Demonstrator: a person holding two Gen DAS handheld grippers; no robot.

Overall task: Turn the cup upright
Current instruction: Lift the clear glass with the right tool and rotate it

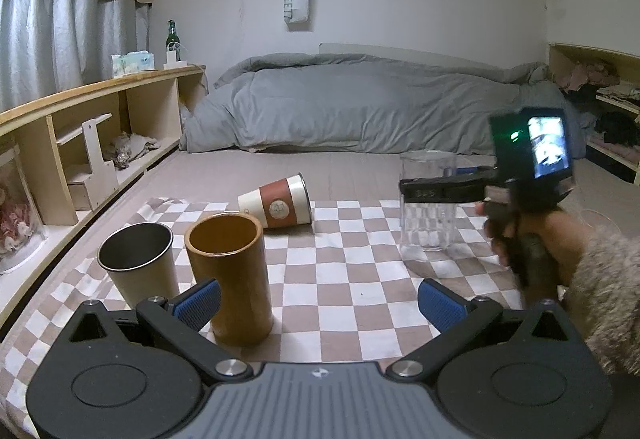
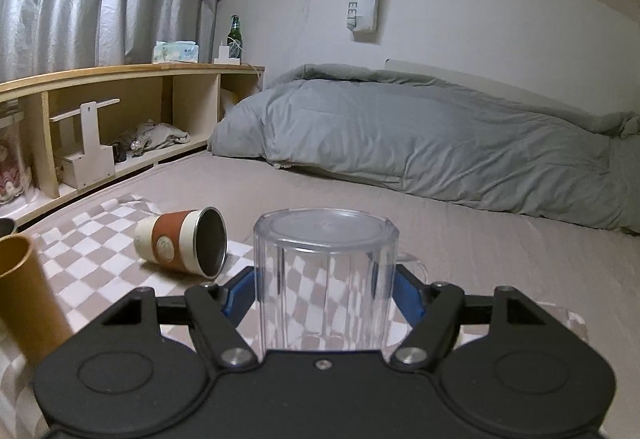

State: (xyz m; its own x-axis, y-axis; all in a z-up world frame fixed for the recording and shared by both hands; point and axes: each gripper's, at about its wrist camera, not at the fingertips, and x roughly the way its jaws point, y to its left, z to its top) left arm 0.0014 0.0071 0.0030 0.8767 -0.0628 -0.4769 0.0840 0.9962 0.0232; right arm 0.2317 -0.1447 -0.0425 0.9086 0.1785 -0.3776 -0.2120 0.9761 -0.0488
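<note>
A clear plastic cup stands upside down on the checkered cloth, its closed base up. My right gripper has a blue pad on each side of it, shut on its walls; in the left wrist view the same cup shows with the right gripper around it. A white cup with a red-brown band lies on its side at the cloth's far edge, also seen in the right wrist view. My left gripper is open and empty, low over the cloth.
A tall brown cup and a metal cup stand upright at the left, close to my left finger. A wooden shelf runs along the left. A grey duvet lies behind the cloth.
</note>
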